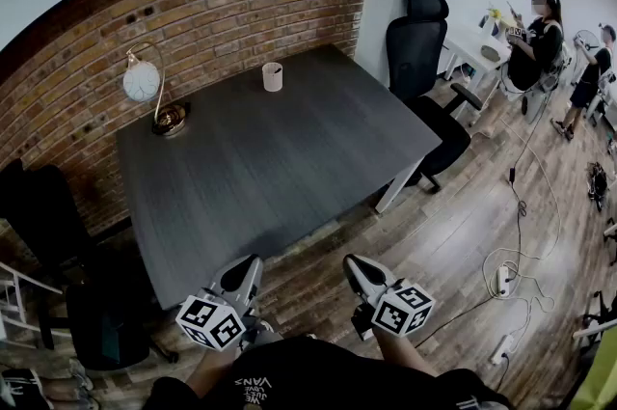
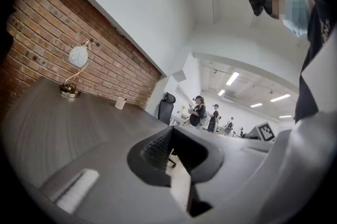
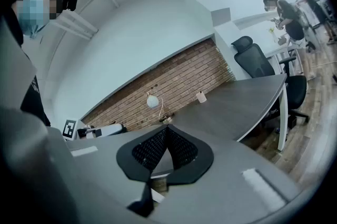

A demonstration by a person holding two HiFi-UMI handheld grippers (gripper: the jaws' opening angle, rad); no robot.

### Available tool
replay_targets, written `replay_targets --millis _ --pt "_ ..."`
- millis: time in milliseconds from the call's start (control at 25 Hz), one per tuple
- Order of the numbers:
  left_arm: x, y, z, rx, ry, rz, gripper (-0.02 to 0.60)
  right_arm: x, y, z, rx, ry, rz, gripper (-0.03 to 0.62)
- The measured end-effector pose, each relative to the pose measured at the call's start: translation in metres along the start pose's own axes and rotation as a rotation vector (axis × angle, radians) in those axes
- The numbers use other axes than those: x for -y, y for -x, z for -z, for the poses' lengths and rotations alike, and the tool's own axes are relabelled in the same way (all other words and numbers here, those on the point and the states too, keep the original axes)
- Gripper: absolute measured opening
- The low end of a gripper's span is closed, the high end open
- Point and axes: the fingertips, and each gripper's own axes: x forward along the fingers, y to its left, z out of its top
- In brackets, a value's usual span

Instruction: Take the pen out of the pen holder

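Note:
A small pale cup, the pen holder (image 1: pixel 273 76), stands at the far side of the dark grey table (image 1: pixel 289 157); I cannot make out a pen in it. It shows small and distant in the left gripper view (image 2: pixel 120 103) and in the right gripper view (image 3: pixel 200 97). Both grippers hang off the table's near edge, well short of the holder. My left gripper (image 1: pixel 253 261) is shut with nothing between its jaws (image 2: pixel 169 136). My right gripper (image 1: pixel 352 261) also has its mesh pads together and holds nothing (image 3: pixel 166 130).
A globe desk lamp (image 1: pixel 154 90) stands at the table's far left by the brick wall. A black office chair (image 1: pixel 424 41) sits at the right end, another dark chair (image 1: pixel 39 215) at the left. Cables and a power strip (image 1: pixel 501 278) lie on the wood floor. People (image 1: pixel 535 37) work at the back right.

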Motion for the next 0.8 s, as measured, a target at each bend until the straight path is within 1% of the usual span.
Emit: replay_targets --millis 160,360,520,560,680,800 --pt "0.01 -0.008 0.009 0.008 0.01 0.021 0.052 0.004 0.005 -0.001 0.013 -0.024 -0.028 0.002" --pt "0.016 -0.012 0.021 0.014 0.005 0.019 0.052 0.007 0.007 0.003 0.027 -0.079 -0.083 0.002" --pt "0.01 -0.022 0.029 -0.01 -0.018 0.009 0.054 0.019 0.002 0.006 0.028 -0.098 -0.07 0.001" --pt "0.006 -0.027 0.029 -0.01 -0.023 0.005 0.066 0.023 0.001 0.006 0.032 -0.104 -0.064 0.002" --pt "-0.013 -0.049 0.026 0.019 -0.036 -0.013 0.067 0.042 -0.006 0.001 0.056 -0.113 -0.026 0.001" --pt "-0.035 -0.079 0.015 0.059 -0.031 -0.019 0.083 0.063 -0.022 -0.013 0.088 -0.112 0.004 0.001"
